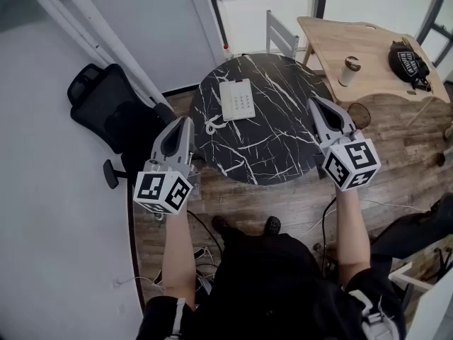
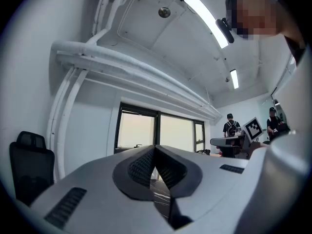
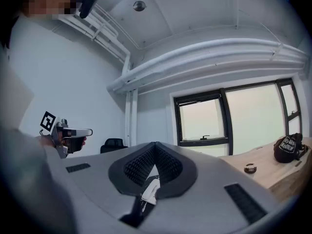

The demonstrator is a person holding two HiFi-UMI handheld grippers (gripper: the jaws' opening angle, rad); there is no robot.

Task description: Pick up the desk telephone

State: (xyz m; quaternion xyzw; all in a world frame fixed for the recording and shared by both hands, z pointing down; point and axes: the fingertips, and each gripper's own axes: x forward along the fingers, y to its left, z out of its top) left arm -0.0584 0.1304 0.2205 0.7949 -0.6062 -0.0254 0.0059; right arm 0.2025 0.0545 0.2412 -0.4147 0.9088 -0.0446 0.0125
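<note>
Desk telephone (image 1: 237,100): left lying flat toward the table's (image 1: 283,147) far edge, untouched. Held the left gripper (image 1: 188,122) and right gripper (image 1: 312,102) level by the near edge, one each side, both clenched on nothing. Probably just lined up for the reach, no grab yet.

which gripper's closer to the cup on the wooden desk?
Right. The right gripper hangs down-left of the cup in head view; the left gripper is across the marble table.

Black short-sleeved top (image 1: 262,282) worn, black shoes (image 1: 244,225) at its 12 o'clock. Grey shells, black ribbed pads (image 2: 141,168), black-and-white marker cubes (image 1: 163,190) borne by left gripper (image 1: 185,121), right gripper (image 1: 312,103).
</note>
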